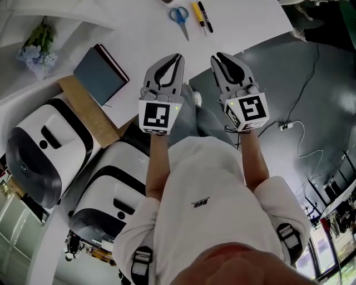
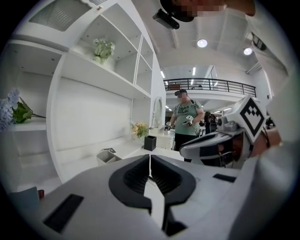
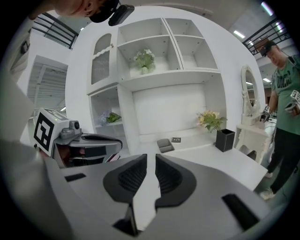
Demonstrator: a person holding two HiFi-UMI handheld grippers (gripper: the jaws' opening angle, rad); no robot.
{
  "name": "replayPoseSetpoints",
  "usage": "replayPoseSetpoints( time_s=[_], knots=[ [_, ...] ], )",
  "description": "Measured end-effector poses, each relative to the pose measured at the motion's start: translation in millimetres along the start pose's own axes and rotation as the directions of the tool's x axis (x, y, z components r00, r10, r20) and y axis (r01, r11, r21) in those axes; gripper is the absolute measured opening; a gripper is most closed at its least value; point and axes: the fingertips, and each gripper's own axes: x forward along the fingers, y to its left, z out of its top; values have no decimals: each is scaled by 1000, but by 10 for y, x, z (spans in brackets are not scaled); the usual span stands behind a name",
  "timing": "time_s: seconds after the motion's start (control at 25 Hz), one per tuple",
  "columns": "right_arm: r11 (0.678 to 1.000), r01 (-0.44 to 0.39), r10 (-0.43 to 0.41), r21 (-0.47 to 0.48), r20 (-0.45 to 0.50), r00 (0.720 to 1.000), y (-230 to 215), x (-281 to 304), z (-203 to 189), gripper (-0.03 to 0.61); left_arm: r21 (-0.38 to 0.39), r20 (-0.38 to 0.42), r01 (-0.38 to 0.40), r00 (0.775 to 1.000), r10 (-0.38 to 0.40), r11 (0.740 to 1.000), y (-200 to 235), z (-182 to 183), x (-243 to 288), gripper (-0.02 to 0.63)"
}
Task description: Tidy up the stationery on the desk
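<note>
Fingers, left gripper: stood pressed together, held nothing.
Fingers, right gripper: stood narrowly apart, held nothing.
Notebook: lay far left on the desk; stiff, probably best gripped at an edge.
Scissors: lay far beyond both tips; hard, probably slippery.
Pens: lay just right of the scissors; light, apt to roll.

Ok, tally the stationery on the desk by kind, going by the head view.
Scissors: 1
Pens: 2
Notebook: 1
Total: 4
</note>
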Motion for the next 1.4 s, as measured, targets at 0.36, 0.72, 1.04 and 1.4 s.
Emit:
replayPoseSetpoints(
  time_s=[0.36,0.72,1.04,1.4],
  knots=[
    [1000,2,-2,-11,-65,998,-94,549,-157,38,-36,-17,11,1000,-12,999,354,-237,279,0],
    [1000,0,0,-4,-98,995,-198,986,-295,38,-40,-46,12,999,-14,999,646,-458,534,0],
    [1000,9,-8,6,-120,993,-340,1285,-391,38,-43,-69,28,997,-31,999,791,-600,758,0],
    [1000,14,-13,12,-143,990,-449,1574,-473,38,-61,-74,45,996,-50,997,927,-693,951,0]
  ],
)
